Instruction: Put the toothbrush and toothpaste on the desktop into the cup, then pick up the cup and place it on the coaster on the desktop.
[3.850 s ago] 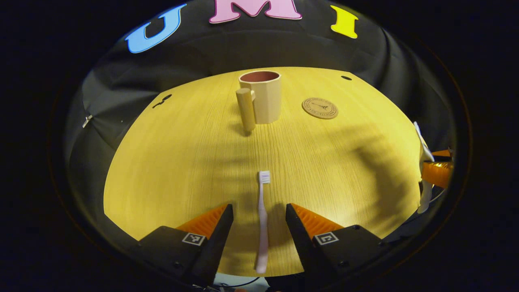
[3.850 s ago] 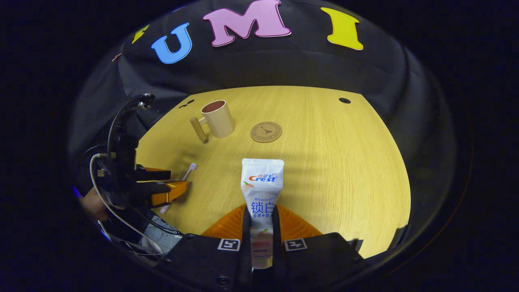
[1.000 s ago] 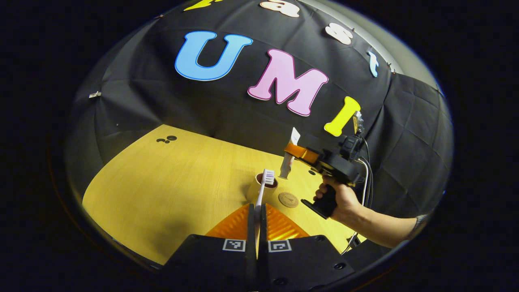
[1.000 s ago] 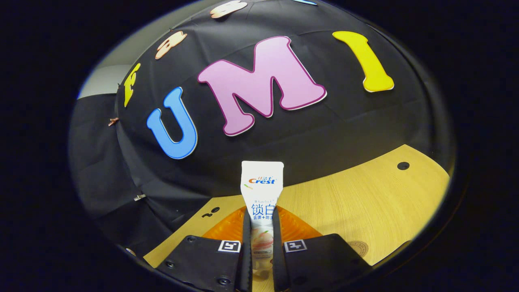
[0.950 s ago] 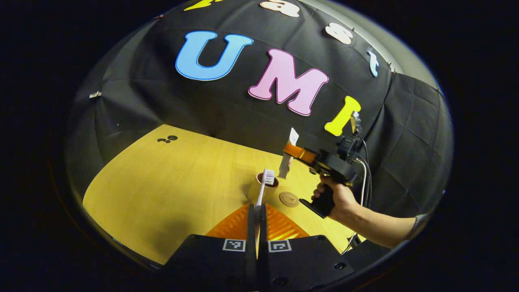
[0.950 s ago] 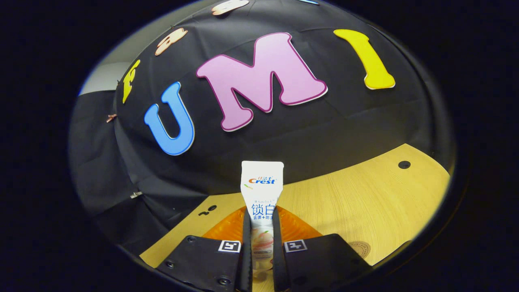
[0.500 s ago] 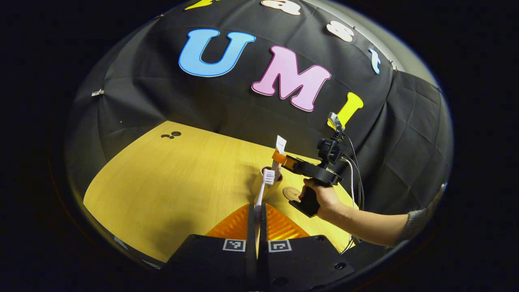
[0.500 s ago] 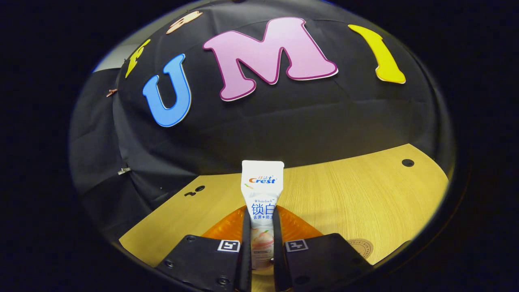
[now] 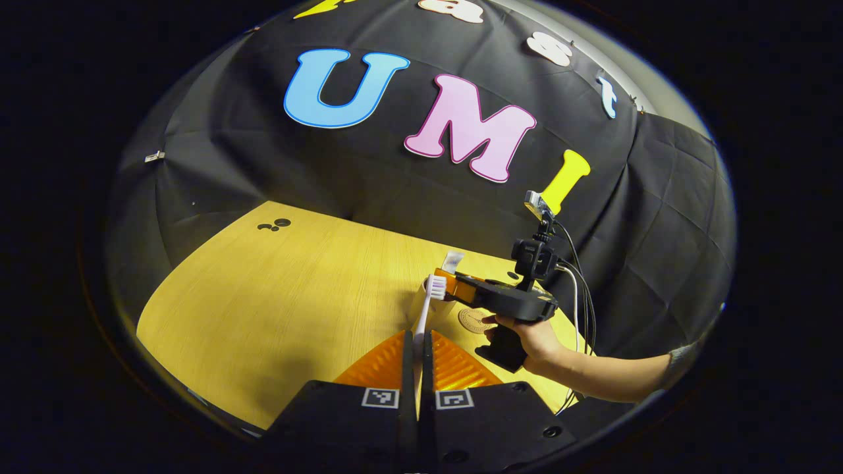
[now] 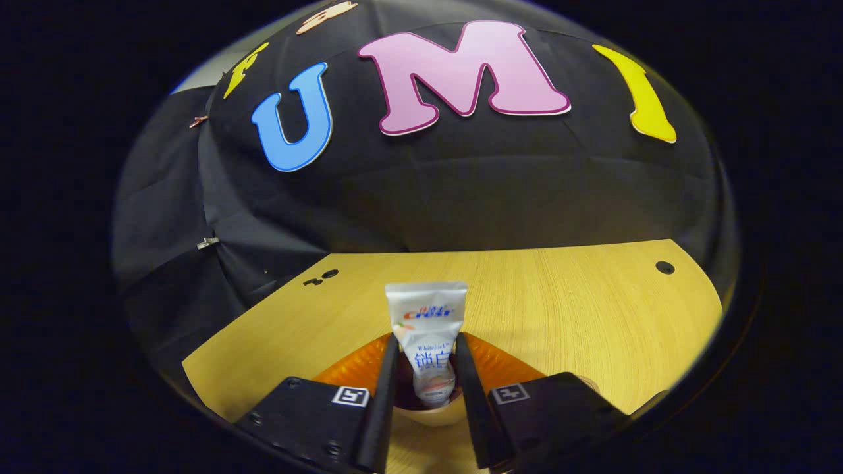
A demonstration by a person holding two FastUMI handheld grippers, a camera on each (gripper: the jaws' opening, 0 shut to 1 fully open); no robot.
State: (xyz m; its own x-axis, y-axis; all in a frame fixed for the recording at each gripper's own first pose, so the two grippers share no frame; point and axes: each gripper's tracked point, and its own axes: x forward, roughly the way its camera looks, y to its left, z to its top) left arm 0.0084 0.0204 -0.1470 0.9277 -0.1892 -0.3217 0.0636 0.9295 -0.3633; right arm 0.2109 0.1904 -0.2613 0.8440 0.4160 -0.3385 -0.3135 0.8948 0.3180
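Observation:
In the left gripper view my left gripper (image 9: 416, 336) is shut on the handle of a pale pink toothbrush (image 9: 435, 287), bristles up, held above the table in front of the beige cup (image 9: 443, 308). Beyond it, a hand (image 9: 535, 336) holds my right gripper (image 9: 454, 282) level over the cup. In the right gripper view my right gripper (image 10: 426, 340) is open. The white toothpaste tube (image 10: 427, 316) stands between its fingers with its lower end inside the cup (image 10: 428, 413), whose rim shows below. The round coaster (image 9: 474, 320) lies just right of the cup.
The yellow wooden table (image 9: 263, 296) stretches wide to the left of the cup; its far edge meets the black cloth wall. In the right gripper view the table (image 10: 566, 303) has small cable holes (image 10: 664, 267) near its back corners.
My right gripper came down over the cup and opened; the toothpaste dropped lower, into the cup. My left gripper holds the toothbrush much as before.

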